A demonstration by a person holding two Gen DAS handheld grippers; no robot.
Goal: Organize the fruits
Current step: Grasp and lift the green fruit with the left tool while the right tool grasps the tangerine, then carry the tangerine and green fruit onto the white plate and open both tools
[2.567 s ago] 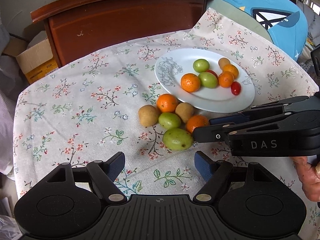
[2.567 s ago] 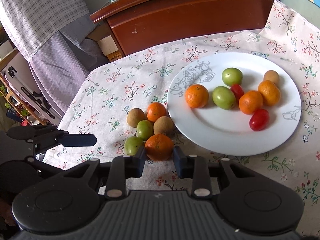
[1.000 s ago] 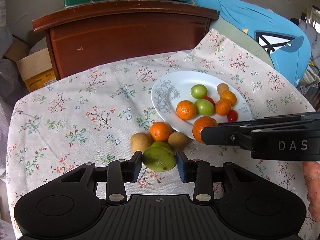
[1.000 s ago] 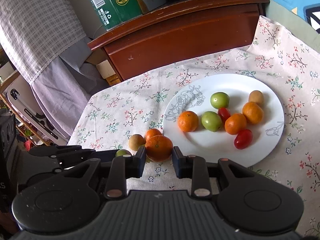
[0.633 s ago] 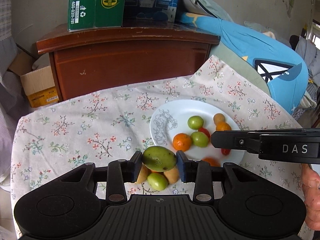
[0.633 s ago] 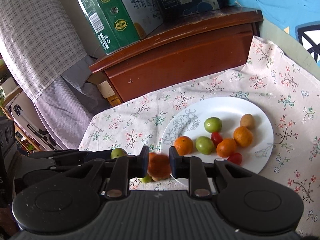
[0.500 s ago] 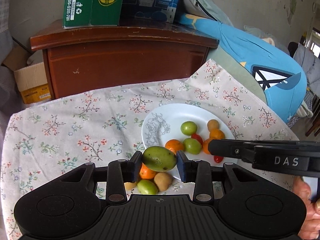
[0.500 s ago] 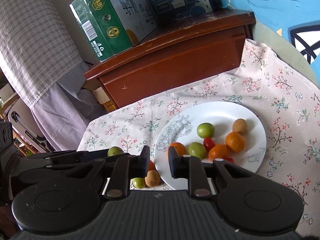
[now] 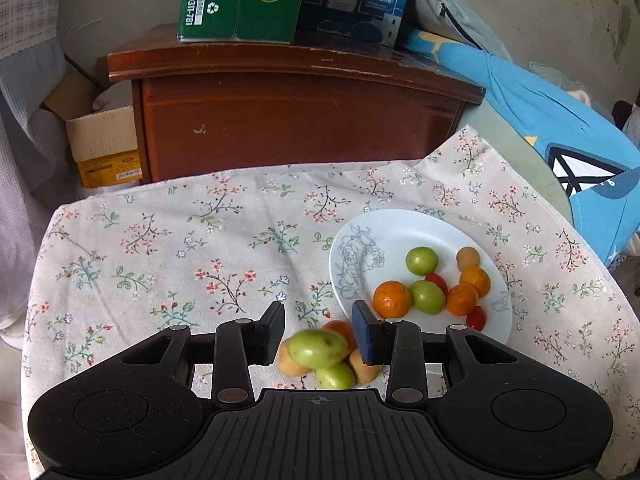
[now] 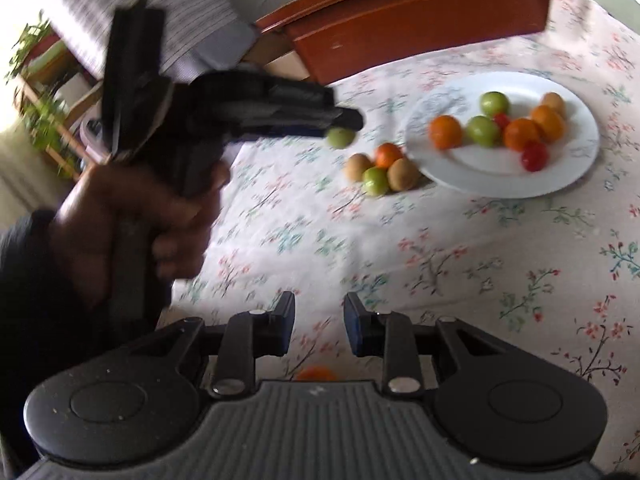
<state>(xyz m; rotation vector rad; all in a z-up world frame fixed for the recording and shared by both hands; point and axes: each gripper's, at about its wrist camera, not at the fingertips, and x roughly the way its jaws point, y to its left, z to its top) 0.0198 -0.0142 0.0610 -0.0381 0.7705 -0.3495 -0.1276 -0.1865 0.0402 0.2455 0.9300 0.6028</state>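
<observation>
My left gripper (image 9: 318,334) is open; a large green fruit (image 9: 318,347) sits loose between and just below its pads, above a small pile of fruit (image 9: 334,374) on the flowered cloth. In the right wrist view the left gripper (image 10: 344,120) hangs over the cloth with that green fruit (image 10: 341,137) under its tip. My right gripper (image 10: 319,324) is open and empty; an orange fruit (image 10: 316,374) lies on the cloth just below it. A white plate (image 9: 400,224) holds several oranges, green fruits and tomatoes; it also shows in the right wrist view (image 10: 568,176).
A brown wooden cabinet (image 9: 304,120) stands behind the table with a green carton (image 9: 240,0) and a blue box (image 9: 356,0) on top. A cardboard box (image 9: 104,148) sits at its left. A blue cushion (image 9: 560,132) lies at the right.
My left gripper has opened and the large green fruit has slipped out of its pads. My right gripper has let go of the orange and pulled back and to the right, away from the plate.
</observation>
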